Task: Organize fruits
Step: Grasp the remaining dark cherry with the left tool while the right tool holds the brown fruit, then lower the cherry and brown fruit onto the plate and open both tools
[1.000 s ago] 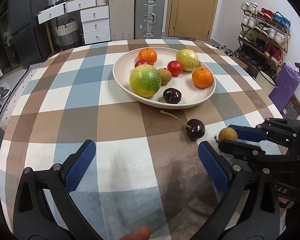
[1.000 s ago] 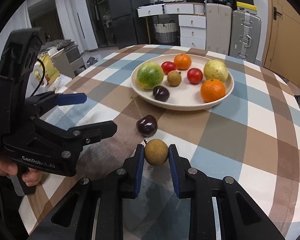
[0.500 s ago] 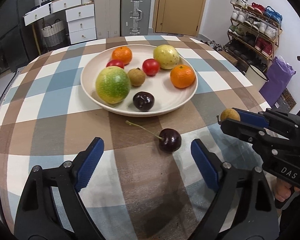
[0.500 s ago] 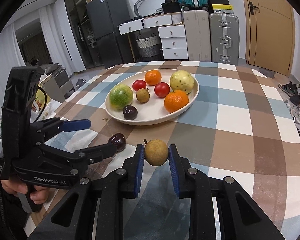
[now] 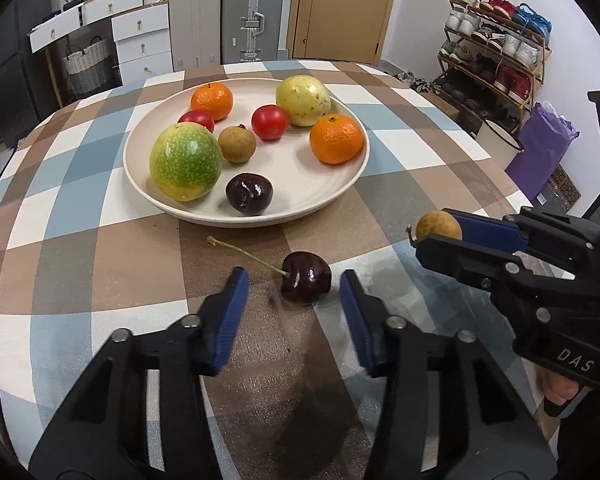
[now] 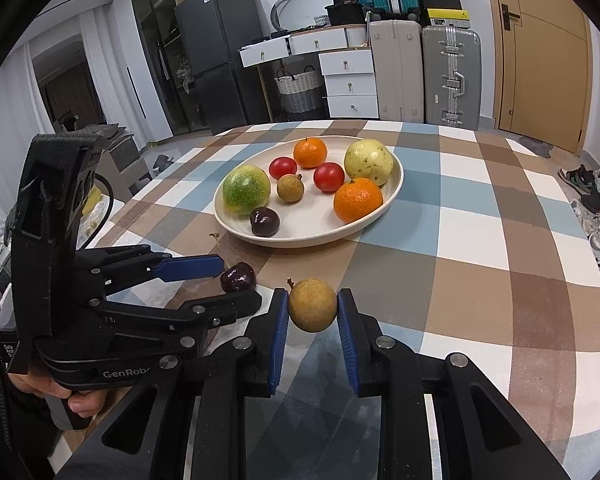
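A cream plate [image 5: 340, 184] [image 6: 384, 208] on the checked tablecloth holds two oranges, two tomatoes, a green-yellow fruit [image 5: 185, 162], a pale yellow fruit, a longan and a dark cherry. A second dark cherry [image 5: 306, 277] [image 6: 238, 277] with a stem lies on the cloth in front of the plate. My left gripper [image 5: 293, 286] [image 6: 236, 282] is open, its pads on either side of this cherry, not touching it. My right gripper [image 6: 313, 312] [image 5: 436, 234] is shut on a brown longan [image 6: 313, 310] [image 5: 438, 225], held above the cloth to the right of the cherry.
The round table's edge [image 5: 512, 184] curves close on the right. Beyond it stand a shoe rack [image 5: 496, 40], a purple bag [image 5: 540, 148], suitcases and white drawers [image 6: 350, 80]. A fridge [image 6: 208, 52] is at the back left.
My left gripper has moved forward to the loose cherry and its jaws have narrowed around it. My right gripper has lifted the longan off the cloth and holds it higher.
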A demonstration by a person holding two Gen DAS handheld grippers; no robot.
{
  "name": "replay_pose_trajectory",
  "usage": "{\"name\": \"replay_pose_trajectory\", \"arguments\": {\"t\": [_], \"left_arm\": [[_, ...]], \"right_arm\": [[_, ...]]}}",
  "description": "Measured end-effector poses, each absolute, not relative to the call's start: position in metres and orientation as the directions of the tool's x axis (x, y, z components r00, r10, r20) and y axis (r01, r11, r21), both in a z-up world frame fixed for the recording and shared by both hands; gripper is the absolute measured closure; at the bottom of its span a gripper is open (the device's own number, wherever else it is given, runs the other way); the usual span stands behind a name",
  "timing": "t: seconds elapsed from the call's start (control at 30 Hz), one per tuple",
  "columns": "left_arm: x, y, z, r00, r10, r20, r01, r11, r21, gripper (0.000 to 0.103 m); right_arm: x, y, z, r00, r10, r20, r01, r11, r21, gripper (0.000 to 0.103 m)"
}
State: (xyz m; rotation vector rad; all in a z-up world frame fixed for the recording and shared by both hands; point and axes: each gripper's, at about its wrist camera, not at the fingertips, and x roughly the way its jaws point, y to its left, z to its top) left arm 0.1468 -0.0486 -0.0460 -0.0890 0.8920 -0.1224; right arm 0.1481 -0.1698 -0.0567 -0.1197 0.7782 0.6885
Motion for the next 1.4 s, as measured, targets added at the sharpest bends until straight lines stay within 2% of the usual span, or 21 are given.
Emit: {"name": "replay_pose_trajectory", "arguments": {"t": [0.13, 0.73, 1.4], "left_arm": [[0.145, -0.049, -0.046, 0.621, -0.168, -0.766, 0.086, 0.985, -0.146, 0.079], [0.13, -0.041, -0.023, 0.672, -0.175, -0.719, 0.091, 0.984, -0.155, 0.08], [0.143, -0.012, 0.009, 0.727, -0.143, -0.671, 0.056, 0.987, -0.15, 0.08]], "right_arm": [[0.148, -0.169, -0.057, 0.507, 0.527, -0.682, -0.612, 0.777, 0.145, 0.079], [0.148, -0.167, -0.056, 0.506, 0.534, -0.678, -0.62, 0.771, 0.145, 0.079], [0.169, -0.14, -0.027, 0.527, 0.564, -0.636, -0.646, 0.752, 0.132, 0.079]]}}
